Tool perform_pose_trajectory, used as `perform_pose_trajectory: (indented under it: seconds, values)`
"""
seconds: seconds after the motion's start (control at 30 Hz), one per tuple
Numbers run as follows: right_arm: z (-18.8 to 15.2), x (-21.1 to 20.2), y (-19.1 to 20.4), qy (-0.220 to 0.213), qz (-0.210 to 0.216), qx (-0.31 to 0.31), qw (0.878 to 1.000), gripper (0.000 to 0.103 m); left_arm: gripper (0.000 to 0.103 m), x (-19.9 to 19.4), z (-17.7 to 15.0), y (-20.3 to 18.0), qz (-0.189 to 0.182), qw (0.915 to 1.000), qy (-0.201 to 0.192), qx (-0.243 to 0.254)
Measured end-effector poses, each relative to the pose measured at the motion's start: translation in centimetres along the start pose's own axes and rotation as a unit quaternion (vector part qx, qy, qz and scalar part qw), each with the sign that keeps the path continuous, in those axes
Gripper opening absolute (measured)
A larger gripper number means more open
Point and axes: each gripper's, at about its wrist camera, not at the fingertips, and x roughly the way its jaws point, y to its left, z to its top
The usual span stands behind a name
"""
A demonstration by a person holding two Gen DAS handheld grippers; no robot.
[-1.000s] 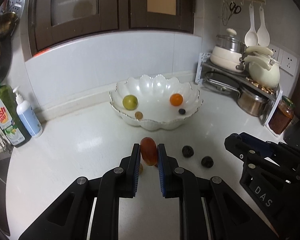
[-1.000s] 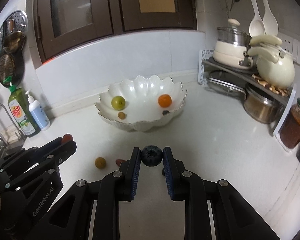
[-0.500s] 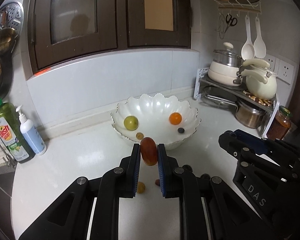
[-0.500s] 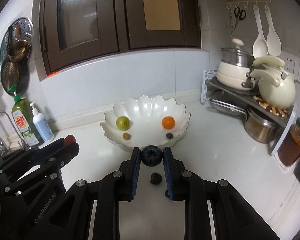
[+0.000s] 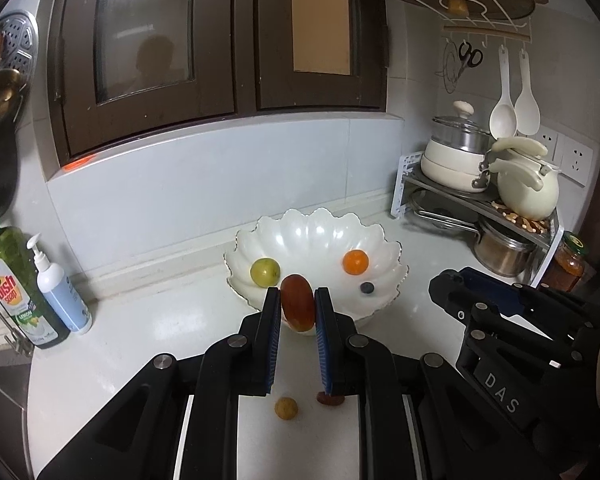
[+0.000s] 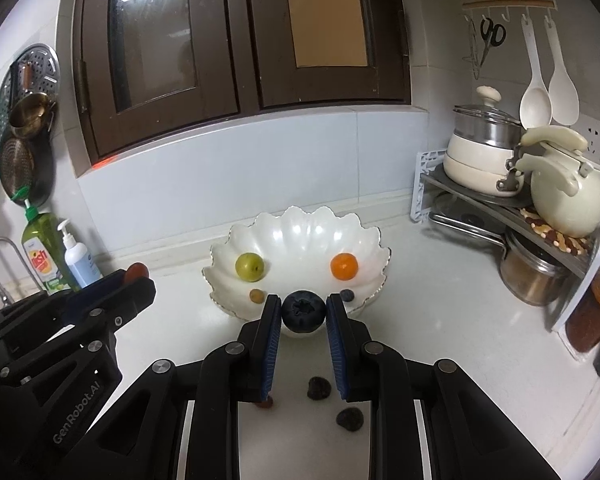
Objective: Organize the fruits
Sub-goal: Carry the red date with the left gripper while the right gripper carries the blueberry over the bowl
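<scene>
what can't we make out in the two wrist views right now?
- Left wrist: the dark red fruit on the counter is half hidden under the left claw; kind unclear.
- Left wrist: the red fruit in the left claw covers the white bowl near rim.
- Right wrist: a small reddish piece peeks out under the right claw, mostly covered.
- Right wrist: two dark wrinkled fruits too small to identify.

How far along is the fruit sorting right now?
Done: the white scalloped bowl holds a green round fruit, an orange round fruit, a small tan fruit and a small blueberry. In hand: the left gripper grips a red oval fruit; the right gripper grips a large blueberry. Left on the counter: a yellow fruit, a reddish fruit, two dark wrinkled fruits.
</scene>
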Motion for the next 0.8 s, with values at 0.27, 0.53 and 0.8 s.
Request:
perform_pose_trajectory:
  seconds: [0.27, 0.53, 0.8]
  values:
    - [1.5, 1.6, -0.1, 0.007, 0.001, -0.004, 1.0, 0.024, 0.018, 1.3, 1.6, 0.1, -0.006, 0.9999, 0.009, 0.0]
    - [3.1, 4.0, -0.5, 0.025, 0.008, -0.003, 1.0, 0.024, 0.018, 2.9, 3.6, 0.1, -0.006, 0.9999, 0.012, 0.007]
    - [4.6, 6.1, -0.9, 0.035, 0.003, -0.01, 0.999, 0.024, 0.018, 5.6, 5.1, 0.3, -0.01, 0.9994, 0.033, 0.009]
